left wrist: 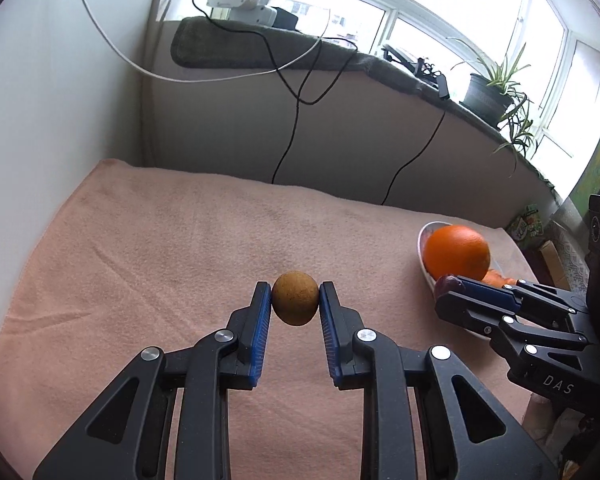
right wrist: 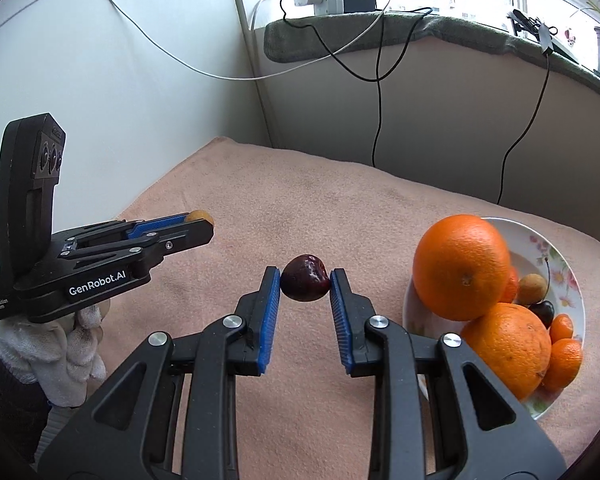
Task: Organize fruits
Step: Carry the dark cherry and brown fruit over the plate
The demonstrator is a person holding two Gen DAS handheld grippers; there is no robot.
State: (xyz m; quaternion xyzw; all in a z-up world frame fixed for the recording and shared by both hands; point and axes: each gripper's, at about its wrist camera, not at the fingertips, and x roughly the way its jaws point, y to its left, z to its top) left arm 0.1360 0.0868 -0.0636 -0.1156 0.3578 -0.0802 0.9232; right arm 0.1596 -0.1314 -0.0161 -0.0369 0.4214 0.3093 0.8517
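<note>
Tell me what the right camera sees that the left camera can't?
Only the right view shows the whole flowery plate with its pile: a second orange, small tangerines, another brown fruit, plus the gloved hand under the left gripper.

Only the left view shows the potted plant on the sill.

Both show the left gripper shut on a brown fruit, the right gripper shut on a dark cherry, the top orange, the pink towel and the cables.
</note>
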